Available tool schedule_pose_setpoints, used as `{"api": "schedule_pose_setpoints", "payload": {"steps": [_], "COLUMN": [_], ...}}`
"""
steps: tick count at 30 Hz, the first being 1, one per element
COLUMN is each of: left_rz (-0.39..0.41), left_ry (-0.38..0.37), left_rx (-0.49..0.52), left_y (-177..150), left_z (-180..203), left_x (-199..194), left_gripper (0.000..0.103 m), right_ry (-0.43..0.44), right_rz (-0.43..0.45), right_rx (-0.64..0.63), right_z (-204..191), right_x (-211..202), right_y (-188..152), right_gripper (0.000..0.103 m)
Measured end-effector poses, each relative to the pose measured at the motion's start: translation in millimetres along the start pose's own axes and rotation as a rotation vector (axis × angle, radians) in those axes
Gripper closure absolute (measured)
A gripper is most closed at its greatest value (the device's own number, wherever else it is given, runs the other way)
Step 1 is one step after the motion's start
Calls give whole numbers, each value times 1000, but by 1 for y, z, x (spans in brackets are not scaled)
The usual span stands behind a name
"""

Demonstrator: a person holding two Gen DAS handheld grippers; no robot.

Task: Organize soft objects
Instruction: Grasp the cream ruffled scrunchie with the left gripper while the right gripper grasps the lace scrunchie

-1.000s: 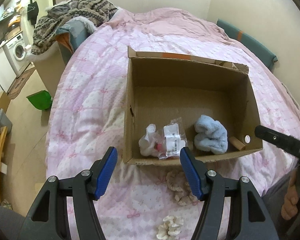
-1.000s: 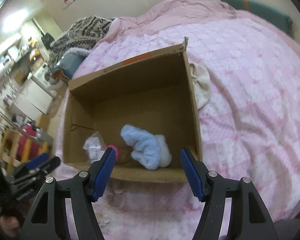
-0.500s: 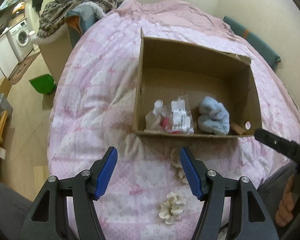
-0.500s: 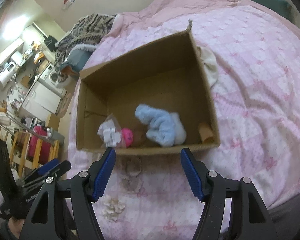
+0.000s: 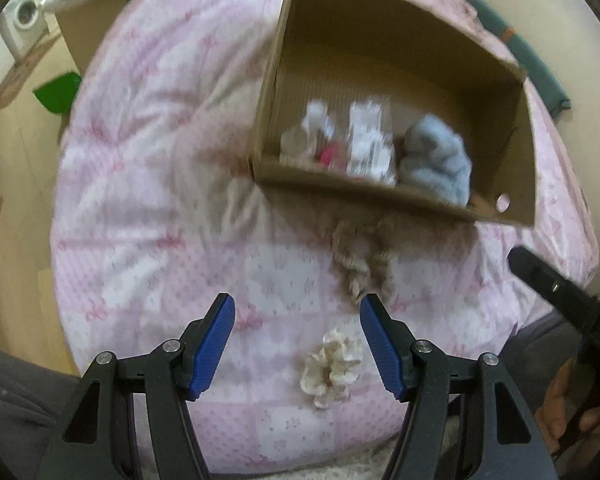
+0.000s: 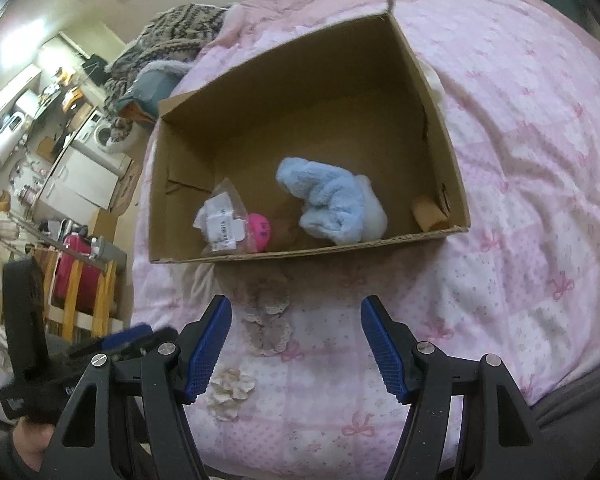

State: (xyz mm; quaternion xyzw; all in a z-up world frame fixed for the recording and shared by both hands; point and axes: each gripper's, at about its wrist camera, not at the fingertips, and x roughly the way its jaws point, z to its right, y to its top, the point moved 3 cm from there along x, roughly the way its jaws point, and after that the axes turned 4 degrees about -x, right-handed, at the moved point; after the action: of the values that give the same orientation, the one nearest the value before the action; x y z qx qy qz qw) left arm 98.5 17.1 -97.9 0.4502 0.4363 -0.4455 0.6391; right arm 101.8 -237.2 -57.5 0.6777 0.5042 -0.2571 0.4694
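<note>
An open cardboard box point(image 5: 512, 128) point(image 6: 440, 128) lies on the pink quilt. Inside are a light blue fluffy cloth point(image 5: 436, 164) point(image 6: 332, 204), a clear packet with white labels point(image 5: 370, 144) point(image 6: 222, 222), a pink item point(image 6: 260, 232) and a small cardboard roll point(image 6: 428, 212). In front of the box lie a beige crocheted piece point(image 5: 362, 258) point(image 6: 268, 320) and a cream ruffled scrunchie point(image 5: 332, 364) point(image 6: 230, 390). My left gripper point(image 5: 296, 344) hangs open right above the scrunchie, nothing between its fingers. My right gripper point(image 6: 296, 348) is open and empty over the quilt before the box.
The quilt point(image 6: 540, 184) covers a bed; a person's grey-clad legs point(image 5: 12, 392) are at its near edge. A knitted blanket pile point(image 6: 172, 36) lies beyond the box. A green bin point(image 5: 56, 92), washing machine point(image 5: 24, 20) and kitchen shelves point(image 6: 40, 128) are to the left.
Both grippers have pulled back from the box toward the near bed edge. The left one tipped downward, bringing the scrunchie between its fingers in view. Jaw widths are unchanged.
</note>
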Motion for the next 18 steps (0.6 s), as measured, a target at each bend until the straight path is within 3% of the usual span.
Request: {"api": "schedule_pose_setpoints", "payload": {"steps": [5,9,12,14,18], "left_rz": [-155,-199,-208,-233,-225], "left_ry": [-43,-27,-7,13,39], "left_rx": [20,82,125,159,188], "left_y": [-16,-30,-37,-44,-48], "left_z": [11,28,39,44,47], "left_x": [29,45,54,61,62], "left_gripper": [41,41,52,68,79], "right_ry": [11,11,5,0,-5], "right_rz": [-30,-38,-42,-42,-45], "right_rx": [80,114,113,107,105], "right_z": [15,20,21,20,19], "right_x": [10,13,15,16,17], "right_y": [3,3,2,3,3], "right_gripper": [32,32,32,32,32]}}
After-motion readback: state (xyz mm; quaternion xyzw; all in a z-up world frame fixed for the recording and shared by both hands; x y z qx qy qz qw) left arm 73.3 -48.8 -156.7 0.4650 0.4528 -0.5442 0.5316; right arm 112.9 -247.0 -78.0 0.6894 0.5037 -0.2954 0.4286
